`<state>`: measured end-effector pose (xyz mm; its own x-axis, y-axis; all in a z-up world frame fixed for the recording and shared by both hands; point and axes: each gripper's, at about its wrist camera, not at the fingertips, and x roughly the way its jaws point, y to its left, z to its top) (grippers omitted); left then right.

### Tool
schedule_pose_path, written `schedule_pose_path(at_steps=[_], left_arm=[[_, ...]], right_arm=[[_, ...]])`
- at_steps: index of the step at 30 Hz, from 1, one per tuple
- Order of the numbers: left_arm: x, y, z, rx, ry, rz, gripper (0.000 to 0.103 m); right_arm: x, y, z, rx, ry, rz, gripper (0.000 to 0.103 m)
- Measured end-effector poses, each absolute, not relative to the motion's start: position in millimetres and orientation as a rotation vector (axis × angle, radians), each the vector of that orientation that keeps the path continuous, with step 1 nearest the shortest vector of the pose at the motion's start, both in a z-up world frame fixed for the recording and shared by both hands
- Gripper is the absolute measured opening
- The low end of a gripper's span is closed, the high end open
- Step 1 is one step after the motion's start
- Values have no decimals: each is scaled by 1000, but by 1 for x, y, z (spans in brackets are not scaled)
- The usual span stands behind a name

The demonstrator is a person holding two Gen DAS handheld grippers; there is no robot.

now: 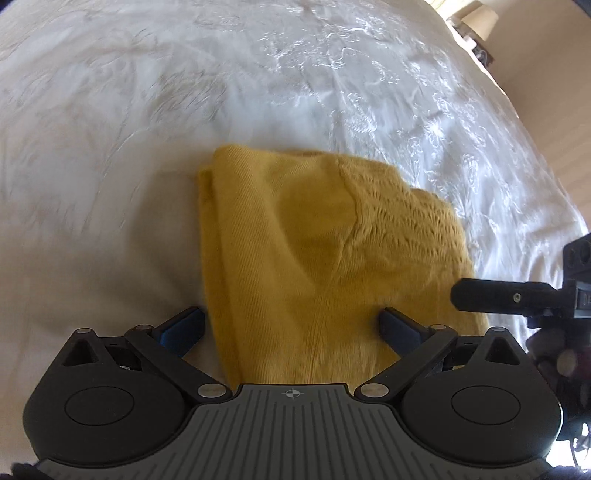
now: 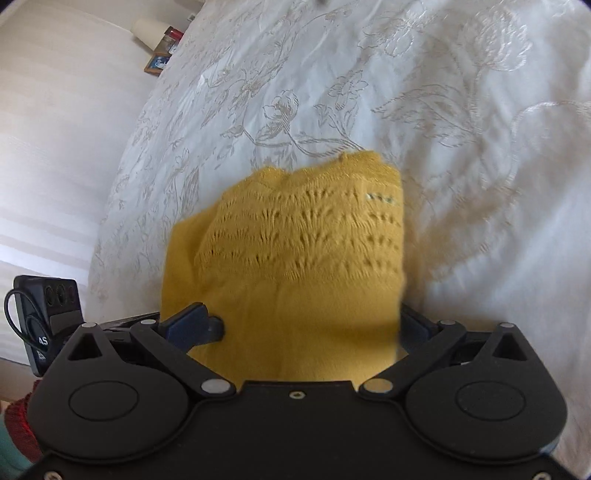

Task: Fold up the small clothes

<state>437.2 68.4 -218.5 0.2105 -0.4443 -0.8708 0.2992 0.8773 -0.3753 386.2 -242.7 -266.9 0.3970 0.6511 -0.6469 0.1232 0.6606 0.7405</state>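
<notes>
A mustard-yellow knitted garment (image 1: 314, 240) lies folded on the white embroidered bedspread (image 1: 147, 129). It has a plain part near me and an openwork lace panel on the far right. My left gripper (image 1: 293, 328) stands open, its blue fingers wide apart on either side of the garment's near end. In the right wrist view the same garment (image 2: 295, 258) fills the gap of my right gripper (image 2: 303, 326), also open; the cloth covers part of its right finger. One black finger of the right gripper (image 1: 509, 295) reaches in over the garment's right edge.
The bedspread (image 2: 443, 110) stretches far ahead and to both sides. A lampshade (image 2: 147, 31) and a small framed picture (image 2: 159, 62) stand beyond the bed's edge by a pale wall. Red knitted cloth (image 2: 20, 417) shows at the lower left.
</notes>
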Motion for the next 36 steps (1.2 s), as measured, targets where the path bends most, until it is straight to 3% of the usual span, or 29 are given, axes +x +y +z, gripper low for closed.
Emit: schedule_pose_path(at_steps=[13,14,15,16,17,19,27,36], left_arm=[[434,64,-217,-179,1225,-489,102],[435,61,-216,-156,1226,-493,95],[434,60,-214,-135,1215,-501,87],[433,59,-211,-126,1199,-512,64],[432,60,-208,-138,1195,-521,46],[428,62,-203,-180,1193,-527,34],[378,31,-145,-158,1087,-563,24],[286,-32,-97,-157,1047,-622,23]], right_arm=[[372,-243,-267,889,1126,347,103],[372,-241,-266,881,1135,346,103],[374,-238,-264,859,1143,340,94],[373,-237,-261,813,1160,319,66],[371,-237,-257,764,1178,297,52],[365,-237,-246,731,1153,305,44],[318,-223,-169,526,1030,346,40],[232,-262,-128,498,986,423,39]])
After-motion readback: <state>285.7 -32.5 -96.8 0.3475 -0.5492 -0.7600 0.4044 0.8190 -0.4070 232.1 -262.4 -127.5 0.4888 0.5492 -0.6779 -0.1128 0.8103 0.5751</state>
